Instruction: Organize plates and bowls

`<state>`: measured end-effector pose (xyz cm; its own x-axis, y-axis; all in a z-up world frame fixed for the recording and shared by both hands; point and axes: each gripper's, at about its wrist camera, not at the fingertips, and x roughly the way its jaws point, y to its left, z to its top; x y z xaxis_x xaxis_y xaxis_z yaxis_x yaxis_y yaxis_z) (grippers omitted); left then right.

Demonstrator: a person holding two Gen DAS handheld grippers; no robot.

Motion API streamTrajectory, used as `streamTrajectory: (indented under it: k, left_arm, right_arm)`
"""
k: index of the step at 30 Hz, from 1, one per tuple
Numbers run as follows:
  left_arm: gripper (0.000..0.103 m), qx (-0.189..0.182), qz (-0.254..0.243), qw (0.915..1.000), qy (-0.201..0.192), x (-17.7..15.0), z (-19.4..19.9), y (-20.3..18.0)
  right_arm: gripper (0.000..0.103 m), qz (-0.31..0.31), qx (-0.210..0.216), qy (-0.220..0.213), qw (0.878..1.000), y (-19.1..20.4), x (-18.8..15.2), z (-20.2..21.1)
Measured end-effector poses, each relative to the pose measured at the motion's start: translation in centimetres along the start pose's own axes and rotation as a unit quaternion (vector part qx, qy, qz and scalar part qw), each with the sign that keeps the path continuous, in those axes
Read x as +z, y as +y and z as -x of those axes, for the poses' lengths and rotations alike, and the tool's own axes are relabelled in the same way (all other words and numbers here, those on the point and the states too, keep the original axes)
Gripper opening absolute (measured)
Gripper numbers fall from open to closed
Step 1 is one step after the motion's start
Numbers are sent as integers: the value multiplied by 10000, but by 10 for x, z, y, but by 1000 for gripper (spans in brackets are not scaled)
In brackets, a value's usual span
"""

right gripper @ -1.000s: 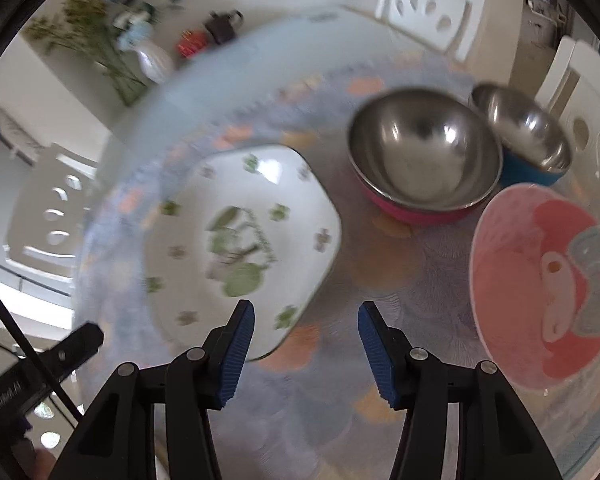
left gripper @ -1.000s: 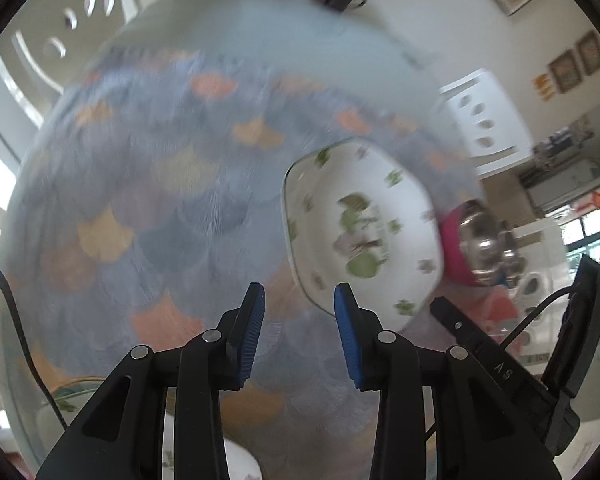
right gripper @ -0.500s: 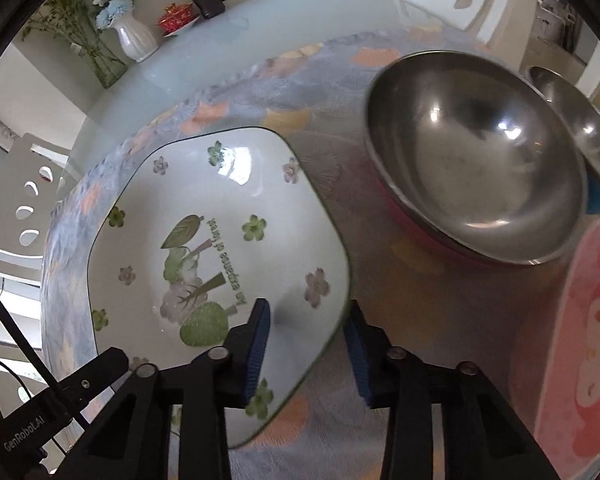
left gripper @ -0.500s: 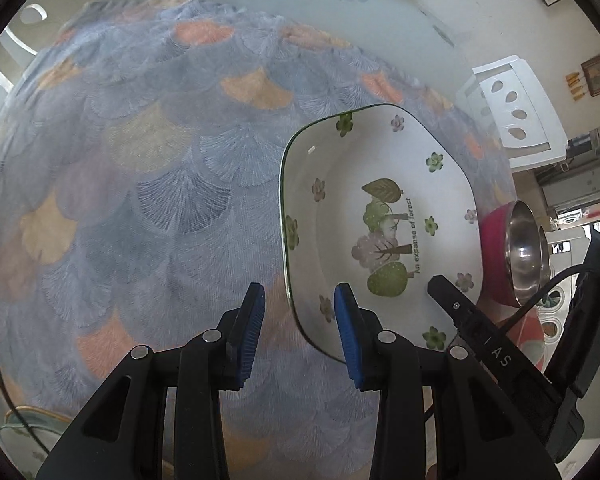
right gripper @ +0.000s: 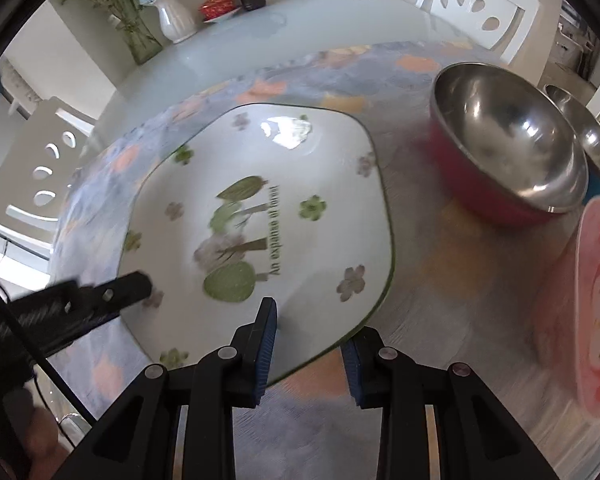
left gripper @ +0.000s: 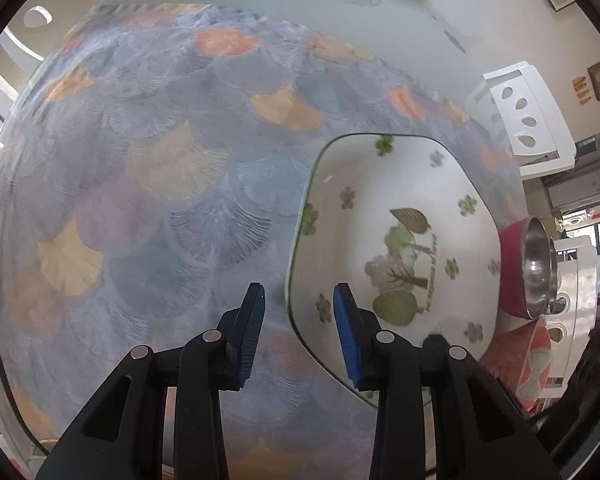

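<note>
Straddling the plate's rim, the right gripper (right gripper: 309,344) sits at the lower centre of its view; its fingers (right gripper: 265,344) have just been closing and now stand one above and one below the near edge of the white tree-print plate (right gripper: 260,216), though whether the pads press on it I cannot tell. In the left wrist view the left gripper (left gripper: 298,332) has its fingers partly apart over the plate's left rim, one finger over the patterned cloth (left gripper: 148,184) covering the bench. A red-sided steel bowl (right gripper: 508,148) stands at the upper right, near the plate, and a pink cartoon plate (right gripper: 598,304) lies at the right edge.
</note>
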<state>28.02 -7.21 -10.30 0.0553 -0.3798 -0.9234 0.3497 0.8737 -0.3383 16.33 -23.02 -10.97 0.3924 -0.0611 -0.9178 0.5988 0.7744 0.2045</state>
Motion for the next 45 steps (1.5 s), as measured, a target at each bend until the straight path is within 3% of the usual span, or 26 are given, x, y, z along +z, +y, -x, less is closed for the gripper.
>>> streamTrajectory:
  k: [5,12,30,33,41,45]
  left_arm:
    - [32,-74,-10,9999,98,3,-8,-2]
    - [26,-58,-246,9996,137,6,-19,-17]
    - [26,-49,-477,9988,115,9,-22,-23]
    - [25,68,-632,9980,-12,6,-20,-26]
    - [25,-50,-1044,9922,-672,4,17,-29]
    - [25,20,-1202,9894,-813,-3,30,-28]
  right_arm:
    - [30,-401,190,198,9988,-21,11,-12]
    - [32,-126,316,32,9994,-27,29,-21]
    - [34,205,482,-1,9986,-36,50,-27]
    - [32,415,427,-85,9982,-32,48,-25]
    - [32,895,604,-258,9938,-23,39,-6]
    - [32,778,881,-225,9928,-24,37,2]
